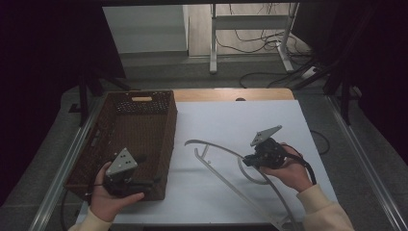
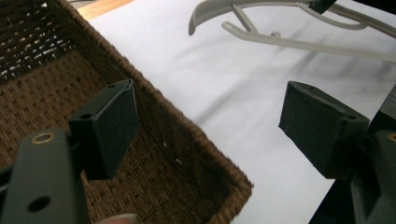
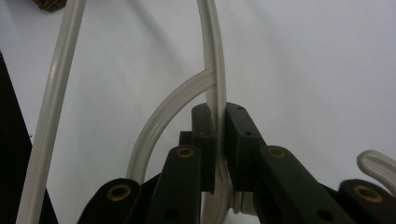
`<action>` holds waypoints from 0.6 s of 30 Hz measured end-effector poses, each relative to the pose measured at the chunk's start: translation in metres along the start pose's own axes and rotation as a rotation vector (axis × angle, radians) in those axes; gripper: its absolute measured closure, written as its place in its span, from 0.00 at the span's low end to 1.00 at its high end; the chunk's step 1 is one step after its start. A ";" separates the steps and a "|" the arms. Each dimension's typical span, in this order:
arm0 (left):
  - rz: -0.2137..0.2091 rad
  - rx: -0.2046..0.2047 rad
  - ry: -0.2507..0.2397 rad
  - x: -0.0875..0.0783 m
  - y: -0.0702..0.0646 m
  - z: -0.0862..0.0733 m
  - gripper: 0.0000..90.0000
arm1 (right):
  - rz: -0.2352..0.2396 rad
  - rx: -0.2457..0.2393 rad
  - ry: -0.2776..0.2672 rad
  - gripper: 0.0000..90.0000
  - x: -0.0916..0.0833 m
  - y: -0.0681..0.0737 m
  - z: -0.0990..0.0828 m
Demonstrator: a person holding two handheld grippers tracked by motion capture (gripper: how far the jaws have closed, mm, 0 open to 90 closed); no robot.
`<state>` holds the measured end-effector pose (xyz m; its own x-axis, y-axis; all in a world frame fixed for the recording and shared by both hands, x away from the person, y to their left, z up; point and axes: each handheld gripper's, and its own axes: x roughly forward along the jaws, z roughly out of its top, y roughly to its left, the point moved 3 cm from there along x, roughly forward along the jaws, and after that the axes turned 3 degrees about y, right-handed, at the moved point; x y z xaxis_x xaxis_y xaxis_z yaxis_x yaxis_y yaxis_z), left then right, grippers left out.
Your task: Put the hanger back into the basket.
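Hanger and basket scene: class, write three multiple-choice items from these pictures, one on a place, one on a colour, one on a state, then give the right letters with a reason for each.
1. Where does the woven basket stand on the table?
A. at its left side
B. at its right side
C. on top of the hanger

2. What colour is the hanger?
A. red
B. pale off-white
C. black

3. How does the right gripper stand?
A. wide open above the basket
B. shut on nothing
C. shut on the hanger

Answers:
1 A, as the high view shows the basket along the left edge of the white surface.
2 B, as its curved arms look pale off-white in all three views.
3 C, as the right gripper view shows a hanger bar pinched between its two black pads.
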<state>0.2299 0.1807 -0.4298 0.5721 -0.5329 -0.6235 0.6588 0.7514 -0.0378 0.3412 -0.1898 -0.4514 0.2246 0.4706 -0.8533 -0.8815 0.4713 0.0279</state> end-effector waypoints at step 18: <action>-0.087 0.088 0.056 0.029 -0.003 0.057 0.24 | 0.061 -0.057 0.018 0.92 0.010 0.015 0.004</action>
<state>0.2725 0.1405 -0.4034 0.4843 -0.5699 -0.6638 0.7462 0.6652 -0.0267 0.3322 -0.1747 -0.4577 0.1626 0.4833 -0.8602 -0.9157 0.3985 0.0509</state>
